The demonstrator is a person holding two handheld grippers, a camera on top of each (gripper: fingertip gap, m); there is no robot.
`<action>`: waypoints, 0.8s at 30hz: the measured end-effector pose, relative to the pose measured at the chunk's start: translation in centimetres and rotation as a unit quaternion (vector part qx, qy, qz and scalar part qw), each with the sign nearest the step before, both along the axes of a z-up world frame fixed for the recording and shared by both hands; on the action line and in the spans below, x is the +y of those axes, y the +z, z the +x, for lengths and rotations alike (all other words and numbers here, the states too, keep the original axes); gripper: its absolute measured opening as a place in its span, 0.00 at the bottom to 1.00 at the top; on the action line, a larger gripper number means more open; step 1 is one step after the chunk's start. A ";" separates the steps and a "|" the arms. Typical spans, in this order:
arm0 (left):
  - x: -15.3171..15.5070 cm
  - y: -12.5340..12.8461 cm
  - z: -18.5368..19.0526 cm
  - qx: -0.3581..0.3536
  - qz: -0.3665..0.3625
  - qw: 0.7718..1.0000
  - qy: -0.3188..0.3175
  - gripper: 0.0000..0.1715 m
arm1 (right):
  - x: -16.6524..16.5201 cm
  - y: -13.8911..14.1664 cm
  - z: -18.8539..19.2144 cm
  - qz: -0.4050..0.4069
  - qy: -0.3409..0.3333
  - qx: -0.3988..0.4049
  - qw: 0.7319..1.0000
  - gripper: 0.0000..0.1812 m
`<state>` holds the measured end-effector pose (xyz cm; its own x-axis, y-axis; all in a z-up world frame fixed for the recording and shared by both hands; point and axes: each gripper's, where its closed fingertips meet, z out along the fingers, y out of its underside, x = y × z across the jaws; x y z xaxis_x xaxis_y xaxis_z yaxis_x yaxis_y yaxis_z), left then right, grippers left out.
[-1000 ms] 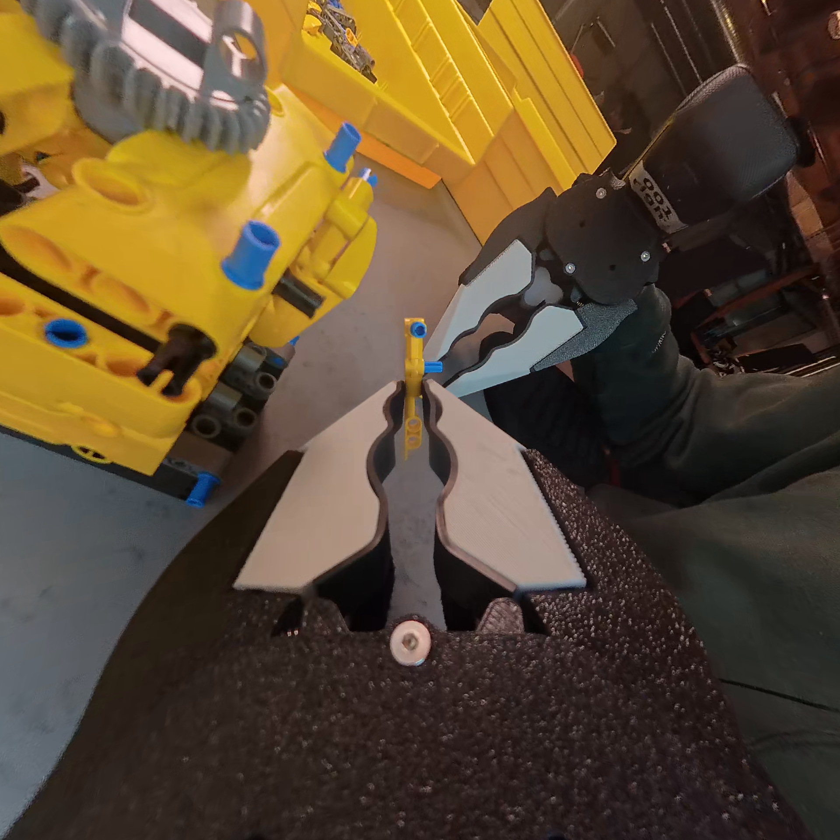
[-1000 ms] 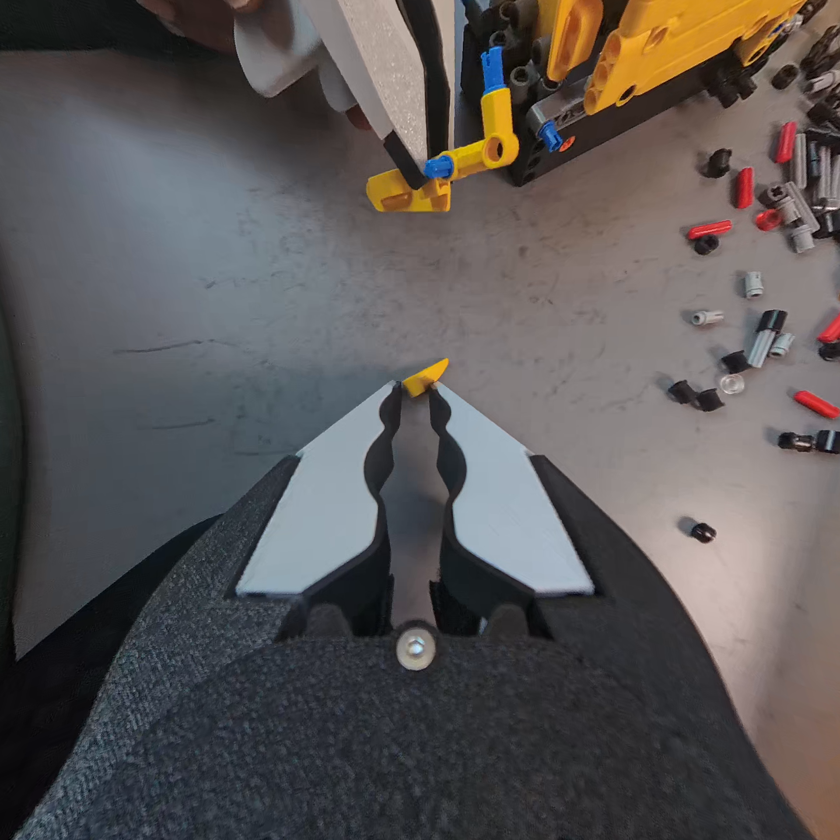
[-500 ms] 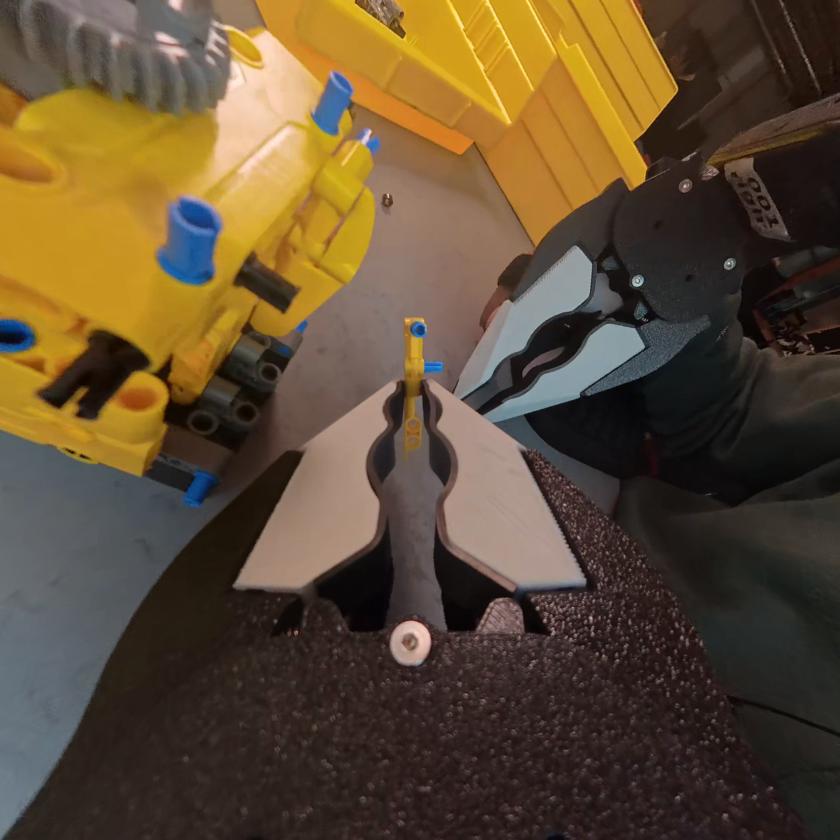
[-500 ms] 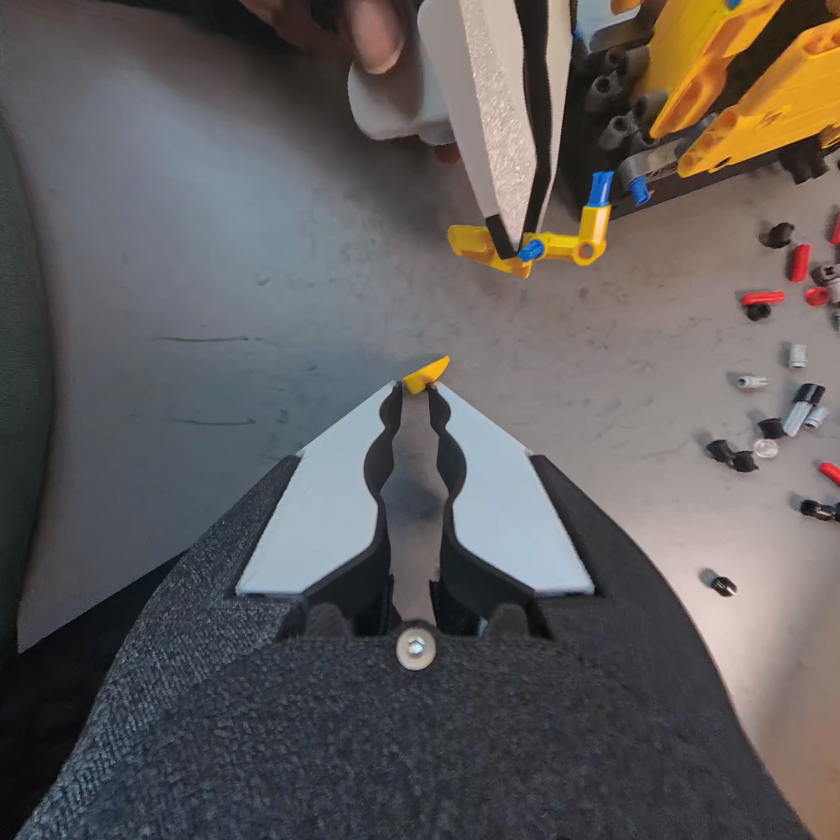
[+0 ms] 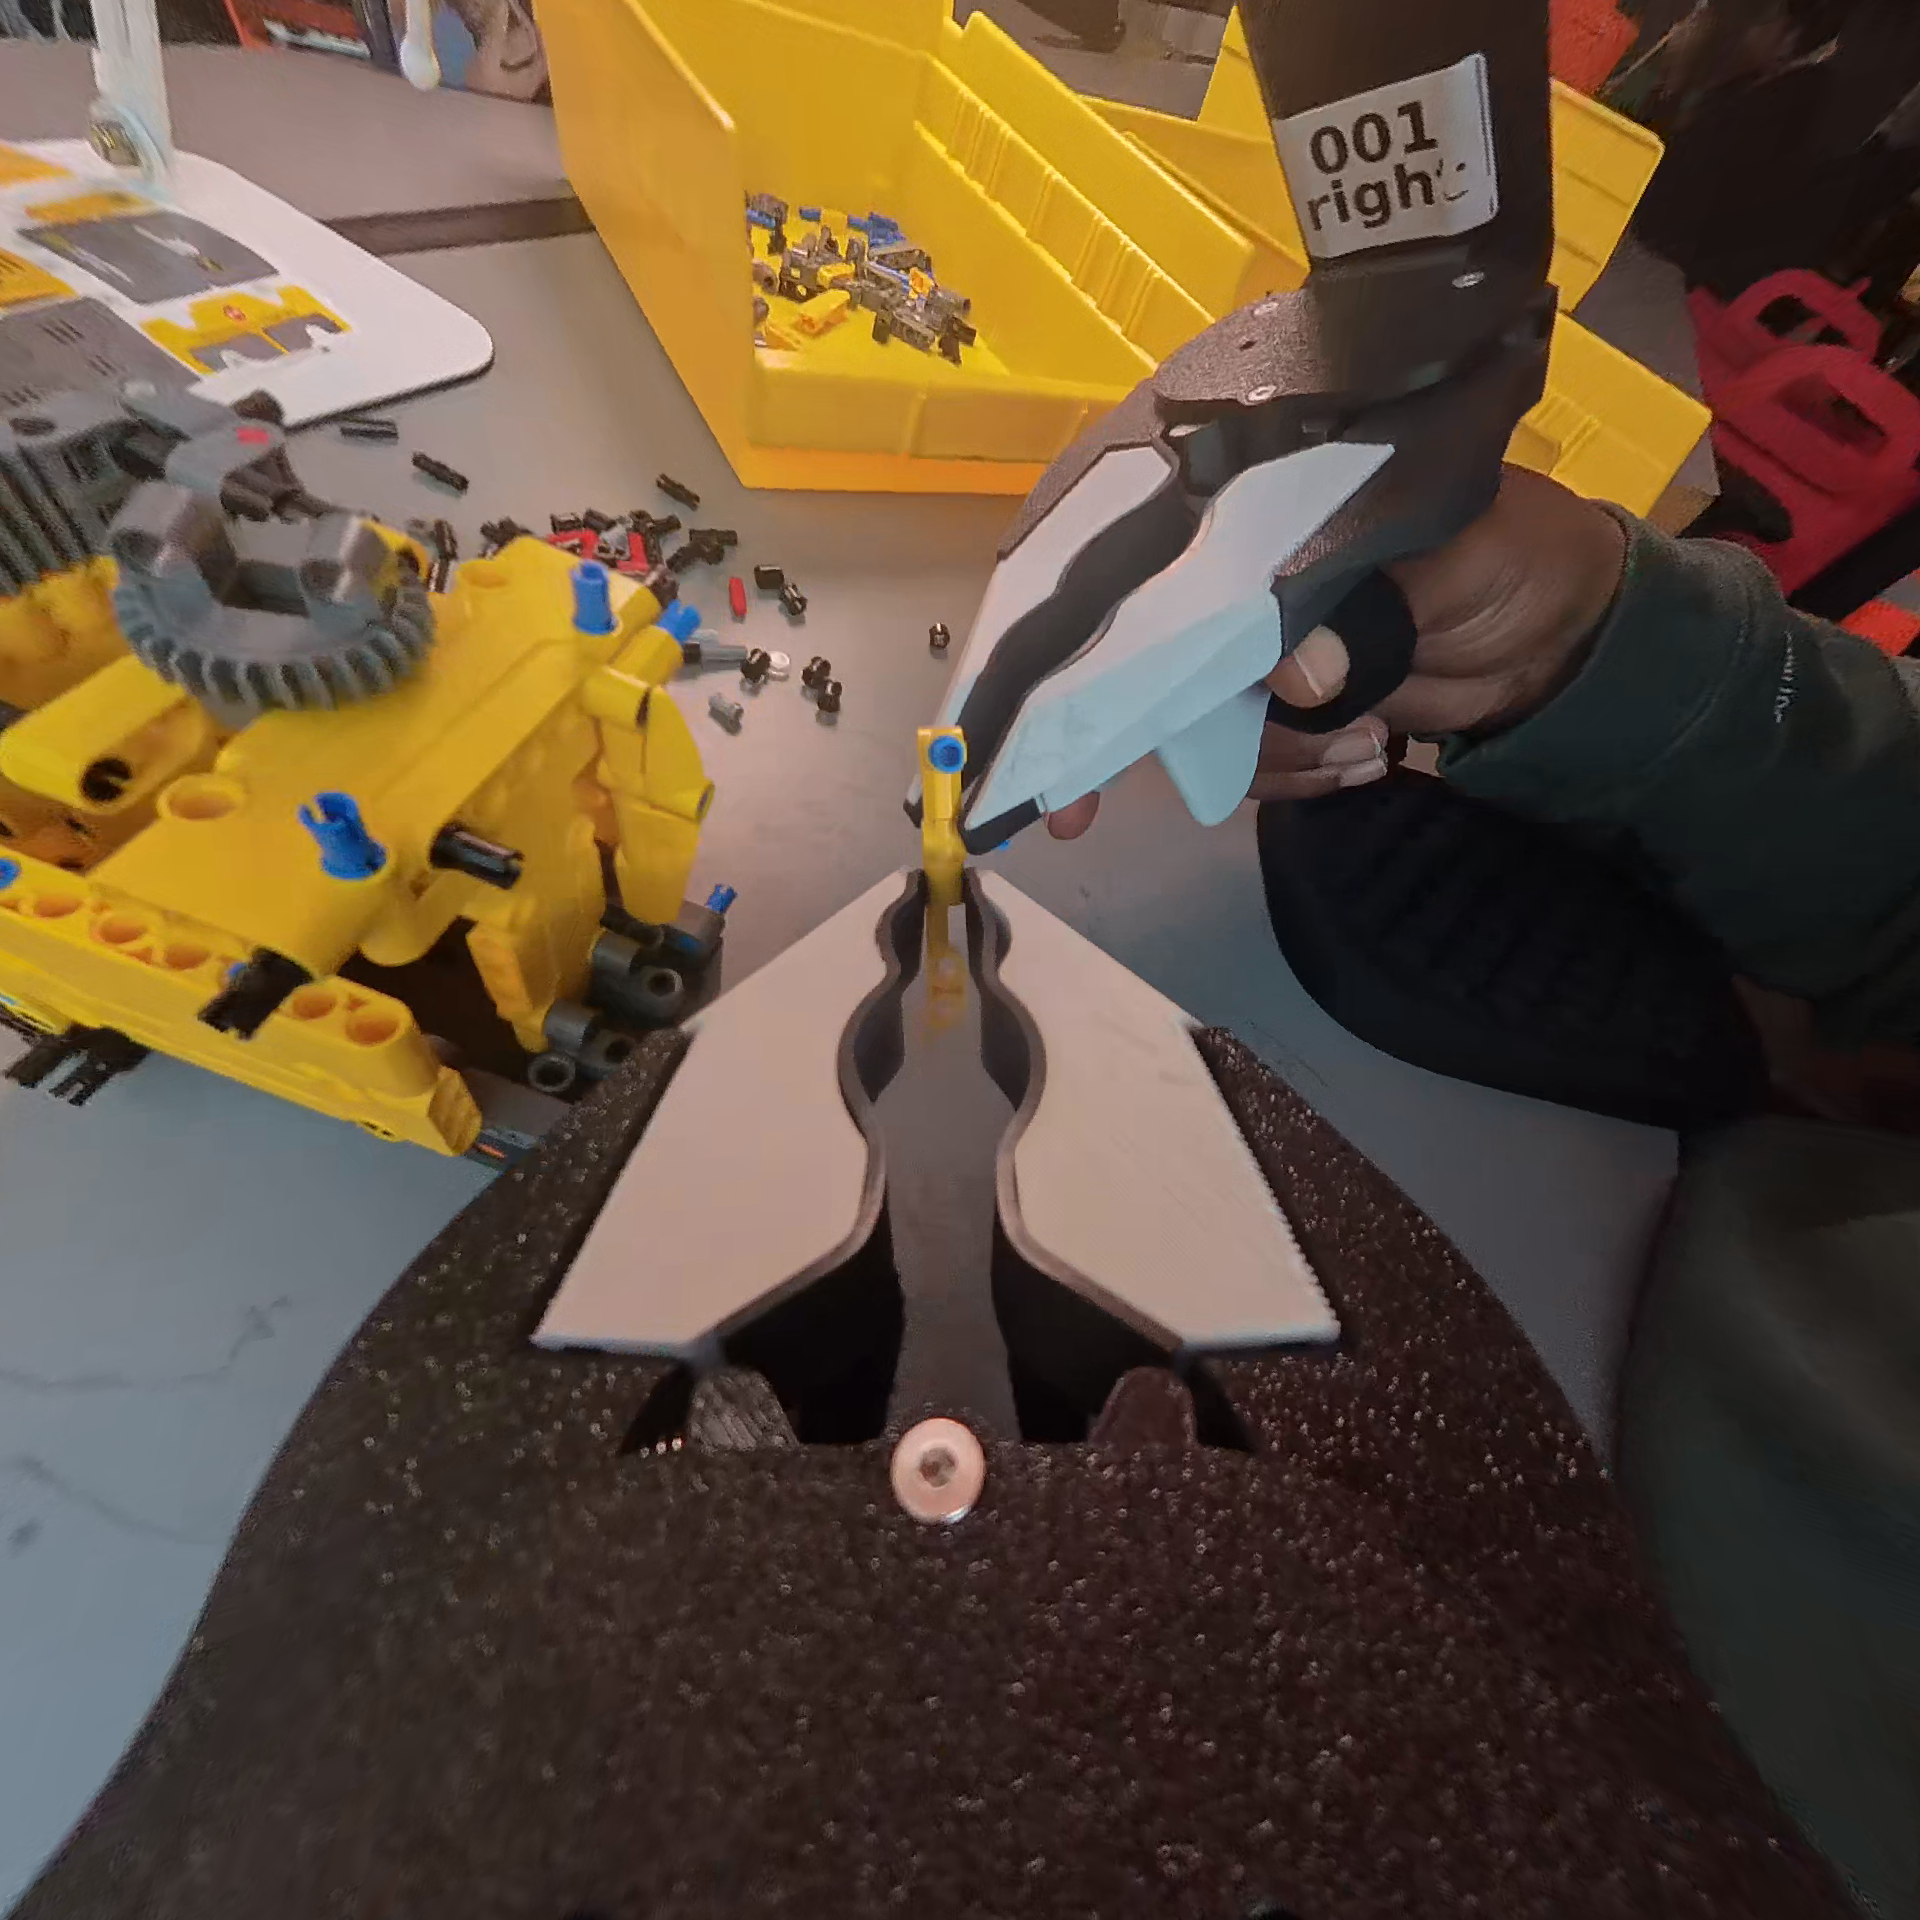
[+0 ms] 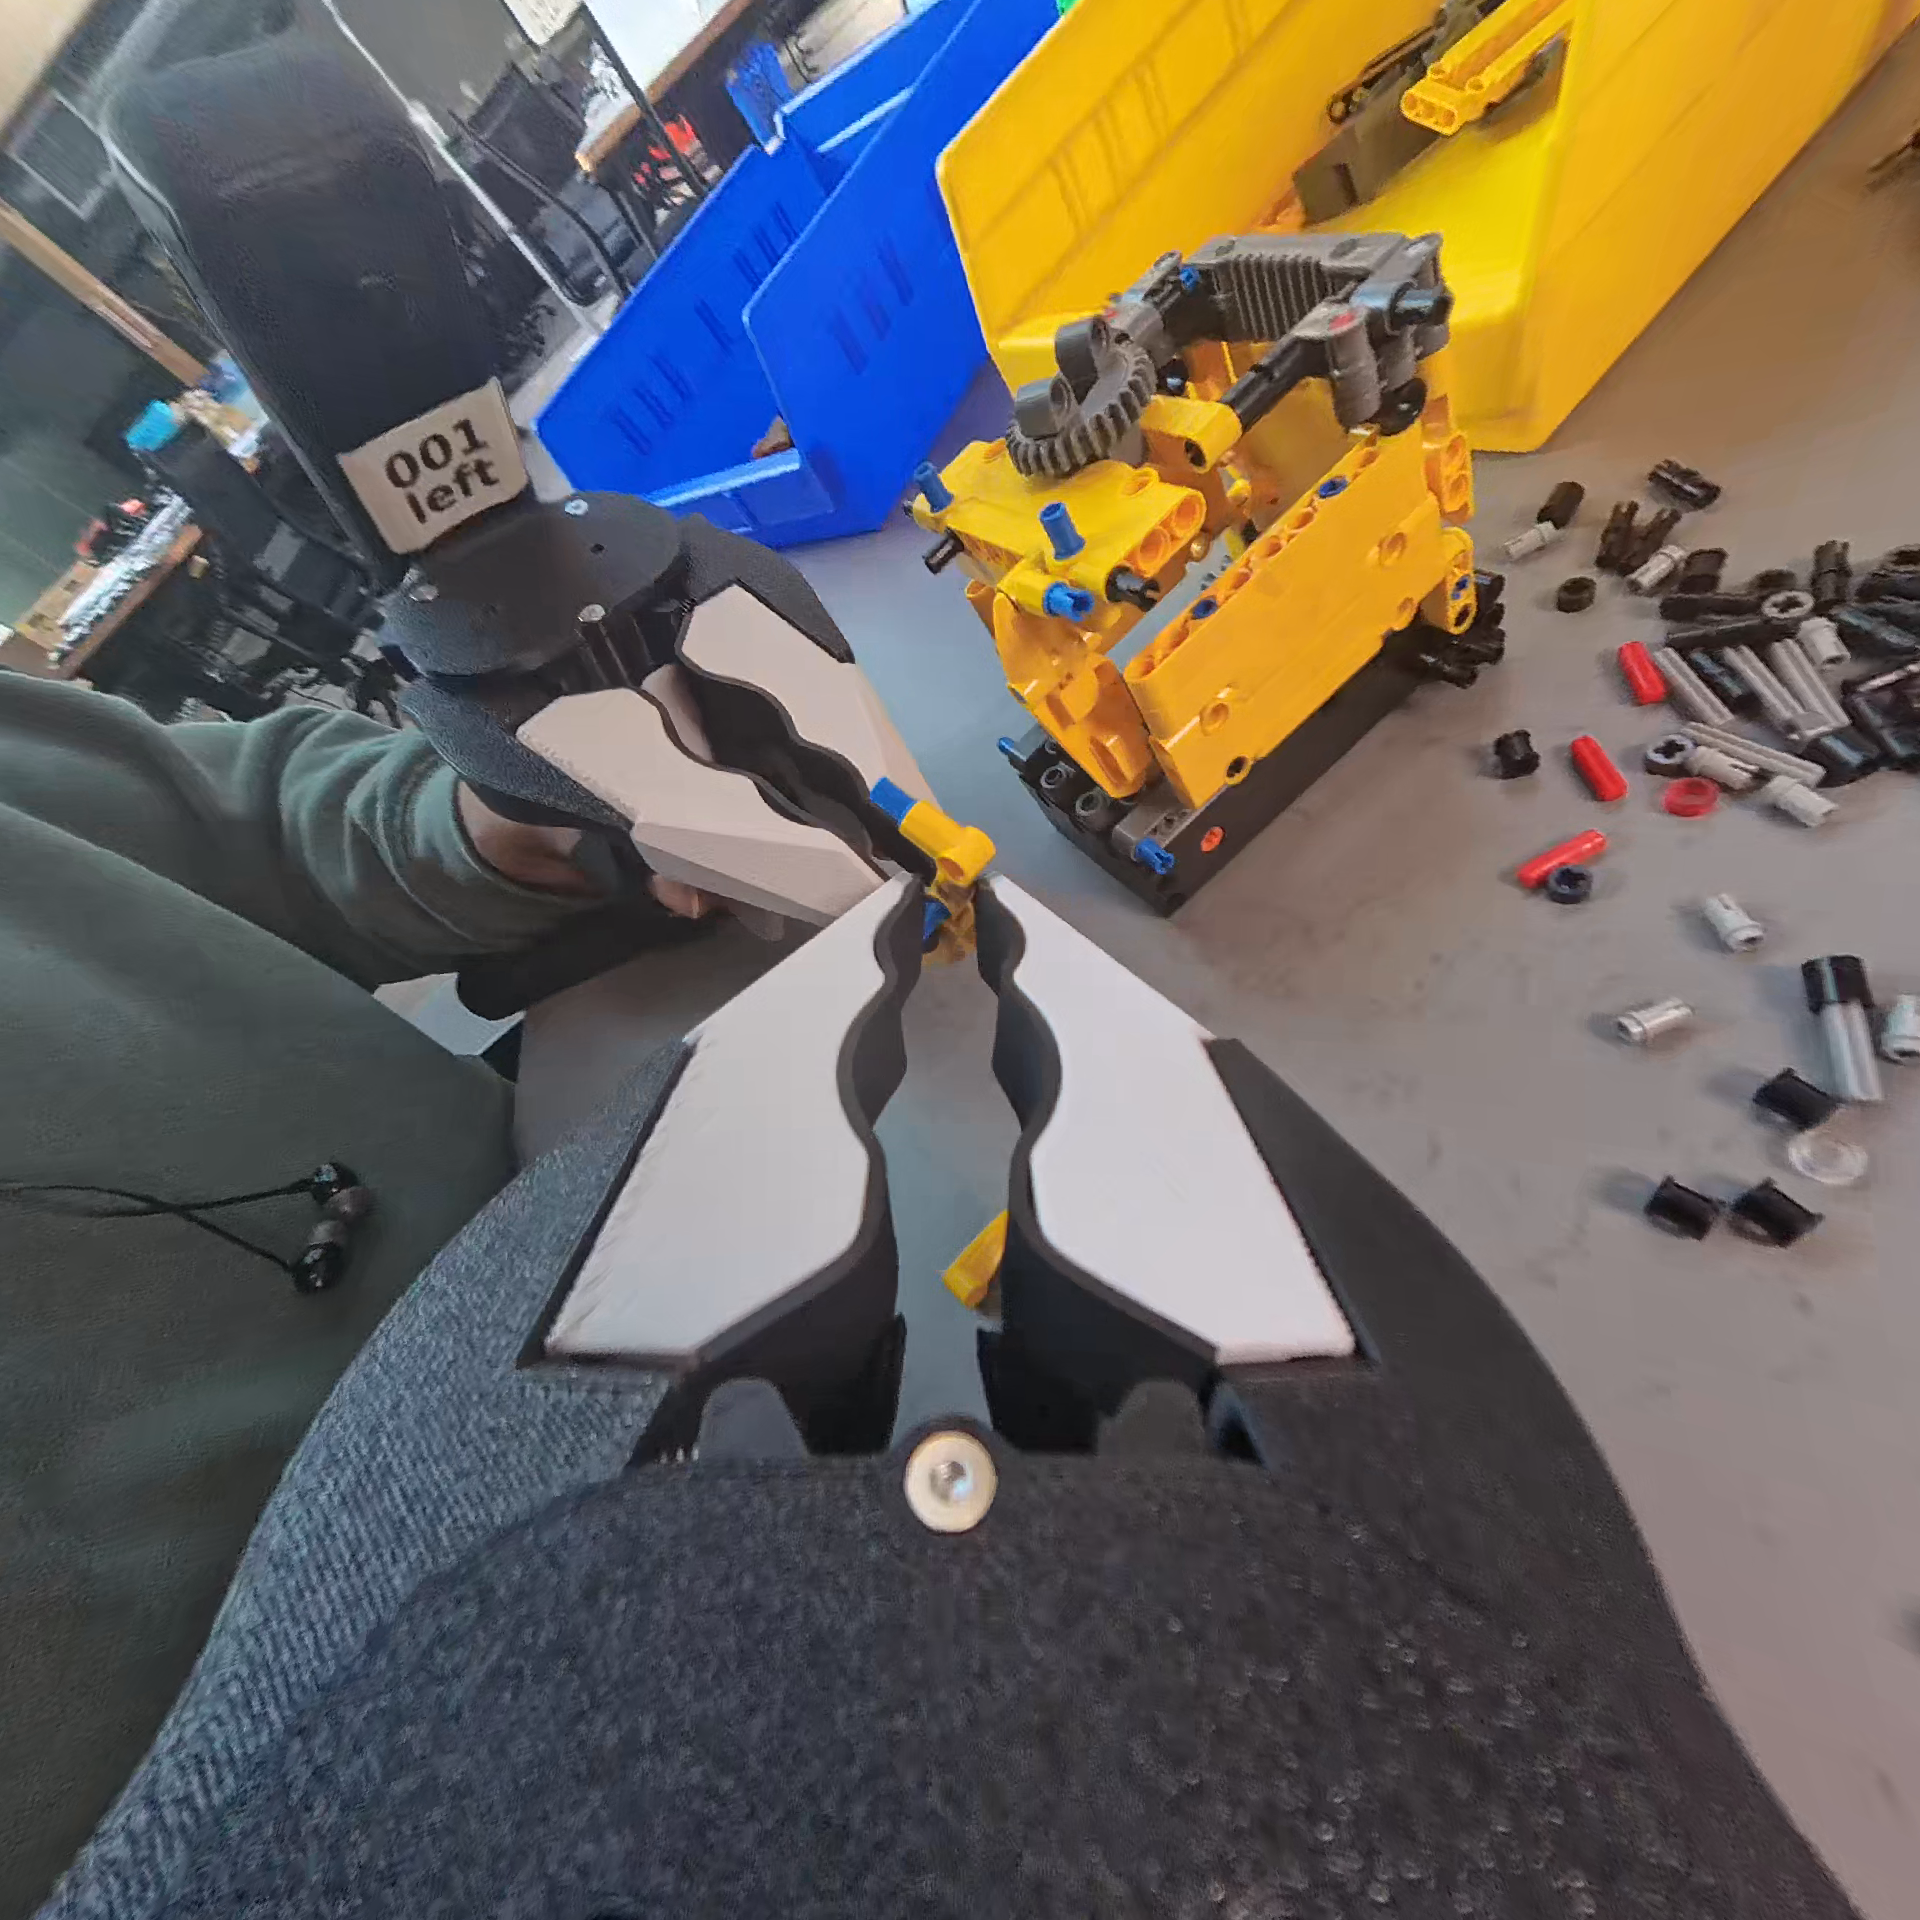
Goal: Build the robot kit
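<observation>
My left gripper (image 5: 943, 883) is shut on a small yellow angled connector (image 5: 940, 821) with blue pins and holds it above the grey table. It also shows in the right wrist view (image 6: 940, 831). My right gripper (image 6: 951, 896) is shut on a small yellow piece (image 6: 975, 1270) that shows between its fingers. Its tips press against the left-held connector. In the left wrist view the right gripper (image 5: 982, 826) comes in from the upper right and touches the connector. A yellow brick-built model (image 5: 364, 810) with a grey gear ring stands to the left.
The model (image 6: 1247, 623) sits just beyond both grippers. Loose black, grey and red pins (image 6: 1745, 727) lie scattered to the right. A yellow parts bin (image 5: 935, 312) and blue bins (image 6: 779, 343) stand behind. An instruction booklet (image 5: 208, 281) lies at the far left. Only a small space, under 4 cm, lies between the two pairs of fingers.
The right gripper has moved up to the left-held connector, and the tips now meet. Both grippers have tilted up, so the views show bins and loose pins.
</observation>
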<state>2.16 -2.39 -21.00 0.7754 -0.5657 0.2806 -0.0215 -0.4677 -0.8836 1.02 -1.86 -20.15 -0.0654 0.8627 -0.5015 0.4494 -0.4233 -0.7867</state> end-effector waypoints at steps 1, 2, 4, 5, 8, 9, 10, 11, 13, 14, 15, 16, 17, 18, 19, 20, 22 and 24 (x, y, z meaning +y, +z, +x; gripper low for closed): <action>-0.1 0.4 0.2 0.005 0.019 1.000 -0.007 0.04 | -0.3 0.6 0.0 -0.006 0.014 0.019 1.000 0.04; -0.4 0.9 0.5 0.005 0.033 0.999 -0.021 0.04 | -0.5 1.2 0.2 -0.005 0.034 0.033 0.999 0.04; -1.7 1.6 1.7 -0.019 0.040 0.995 -0.085 0.08 | -1.4 2.1 1.2 -0.022 0.099 0.048 0.994 0.04; -2.5 2.2 2.3 -0.056 0.029 0.991 -0.121 0.11 | -2.0 2.5 1.8 -0.039 0.134 0.050 0.989 0.04; -3.5 4.3 2.6 -0.178 0.007 0.969 -0.170 0.14 | -3.6 4.3 3.3 -0.078 0.229 0.093 0.966 0.04; -3.6 4.9 2.4 -0.205 0.006 0.963 -0.176 0.14 | -4.0 4.6 3.5 -0.083 0.249 0.103 0.959 0.04; -3.9 5.3 2.4 -0.224 0.005 0.956 -0.189 0.14 | -4.3 4.7 3.5 -0.084 0.262 0.107 0.955 0.04; -4.3 5.5 2.5 -0.234 0.000 0.950 -0.204 0.14 | -4.6 4.8 3.4 -0.089 0.273 0.114 0.951 0.04; -4.9 5.8 2.9 -0.245 -0.005 0.942 -0.230 0.13 | -5.3 5.4 3.3 -0.117 0.290 0.136 0.940 0.03; -5.2 5.9 3.1 -0.250 -0.007 0.938 -0.240 0.12 | -5.6 5.5 3.2 -0.122 0.295 0.139 0.937 0.03; -5.3 5.9 3.2 -0.251 -0.010 0.937 -0.243 0.10 | -5.8 5.4 3.2 -0.121 0.299 0.140 0.936 0.03; -5.3 5.8 3.3 -0.252 -0.013 0.936 -0.245 0.08 | -6.0 5.4 3.3 -0.122 0.303 0.139 0.935 0.03; -5.4 5.9 3.3 -0.258 -0.018 0.933 -0.250 0.08 | -6.1 5.4 3.3 -0.120 0.304 0.140 0.935 0.03; -5.5 5.9 3.4 -0.265 -0.022 0.931 -0.252 0.07 | -6.1 5.5 3.3 -0.117 0.302 0.142 0.935 0.03; -5.4 6.0 3.3 -0.272 -0.026 0.928 -0.252 0.07 | -6.0 5.6 3.3 -0.113 0.299 0.144 0.936 0.03; -5.3 6.0 3.2 -0.280 -0.030 0.927 -0.248 0.07 | -5.9 5.6 3.1 -0.110 0.291 0.146 0.939 0.03; -4.4 6.0 2.4 -0.293 -0.035 0.929 -0.221 0.06 | -5.0 5.5 2.5 -0.096 0.253 0.141 0.952 0.04; -3.5 5.8 1.5 -0.307 -0.044 0.931 -0.191 0.04 | -3.7 5.1 2.3 -0.061 0.212 0.122 0.968 0.05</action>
